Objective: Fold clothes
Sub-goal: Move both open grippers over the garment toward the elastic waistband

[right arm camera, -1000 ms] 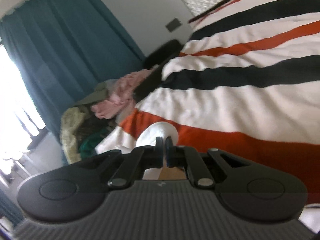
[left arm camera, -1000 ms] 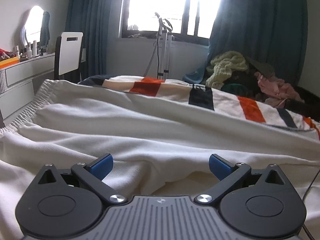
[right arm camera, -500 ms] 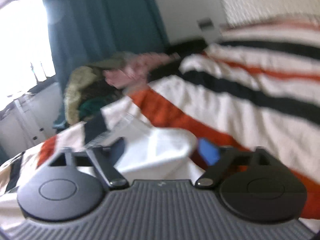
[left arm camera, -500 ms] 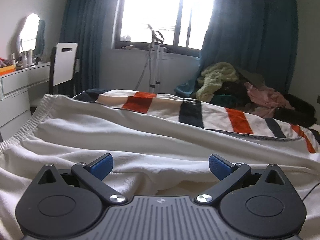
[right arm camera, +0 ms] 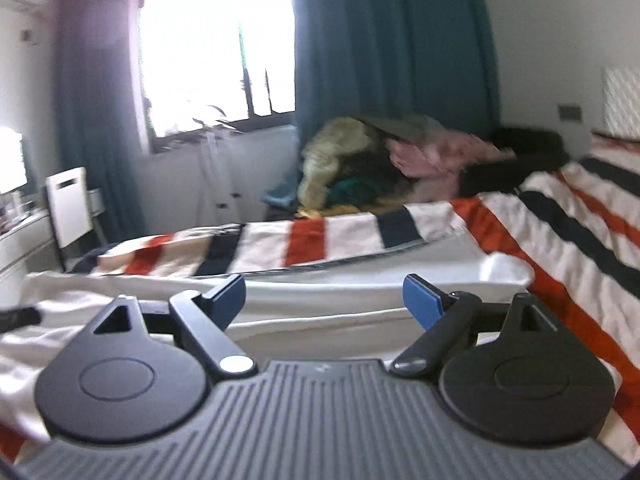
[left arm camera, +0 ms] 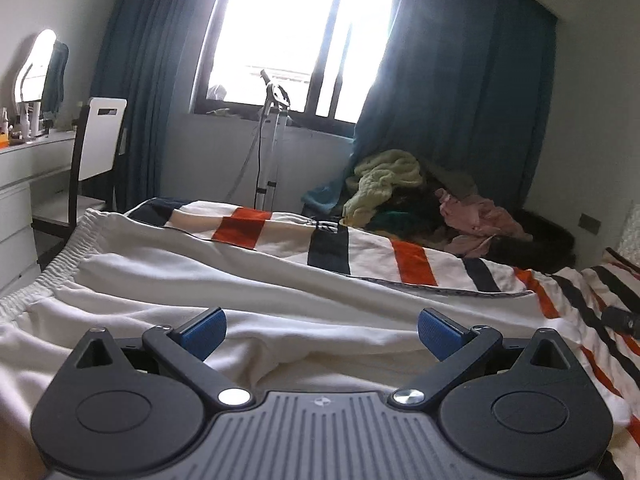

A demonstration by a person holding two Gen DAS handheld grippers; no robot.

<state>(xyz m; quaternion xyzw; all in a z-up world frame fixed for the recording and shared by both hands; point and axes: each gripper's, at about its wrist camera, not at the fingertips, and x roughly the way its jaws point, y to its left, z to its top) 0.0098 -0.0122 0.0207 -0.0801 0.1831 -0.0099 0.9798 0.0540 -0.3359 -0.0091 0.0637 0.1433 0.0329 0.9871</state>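
White trousers with an elastic waistband at the left lie spread across the striped bed; they also show in the right wrist view, with the leg end at the right. My left gripper is open and empty, low over a fold of the white cloth. My right gripper is open and empty, just above the trousers near their leg end. The tip of the right gripper shows at the right edge of the left wrist view.
The bed cover has orange, black and white stripes. A pile of clothes lies at the far end of the bed by the blue curtain. A white chair and dresser stand at the left. A garment steamer stands under the window.
My right gripper was shut on the white trouser leg, then opened and let it drop onto the bed, swinging level. My left gripper stayed open and tilted up slightly.
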